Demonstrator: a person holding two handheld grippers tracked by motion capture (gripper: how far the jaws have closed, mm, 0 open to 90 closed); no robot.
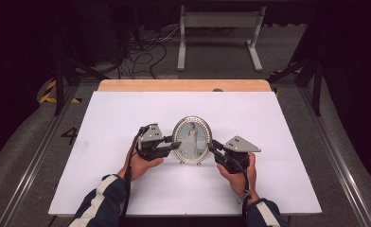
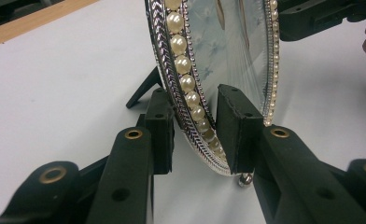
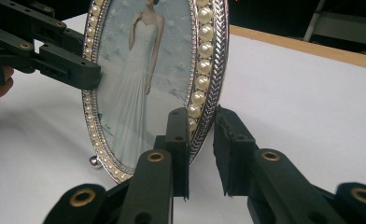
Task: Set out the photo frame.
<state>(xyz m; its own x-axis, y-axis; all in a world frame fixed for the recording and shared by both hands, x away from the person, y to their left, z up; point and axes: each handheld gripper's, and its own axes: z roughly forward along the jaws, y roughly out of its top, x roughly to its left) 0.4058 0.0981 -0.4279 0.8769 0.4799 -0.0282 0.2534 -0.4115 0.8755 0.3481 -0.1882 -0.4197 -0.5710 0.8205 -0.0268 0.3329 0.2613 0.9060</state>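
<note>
Left tool (image 1: 174, 144) clamped on the left rim of the oval picture frame (image 1: 192, 139), standing upright mid-bench (image 1: 103, 123). Right tool (image 1: 211, 145) pinching the right rim too. Best to keep both squeezes gentle and level, lift together, avoid twisting the pearl edging.

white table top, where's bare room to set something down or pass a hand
The white table top is bare along the far strip before the wooden edge, at the left and right margins, and in the near patch between the forearms. It is crowded mid-table: the oval pearl-rimmed silver photo frame stands with the left claw and right claw at its rim.
</note>
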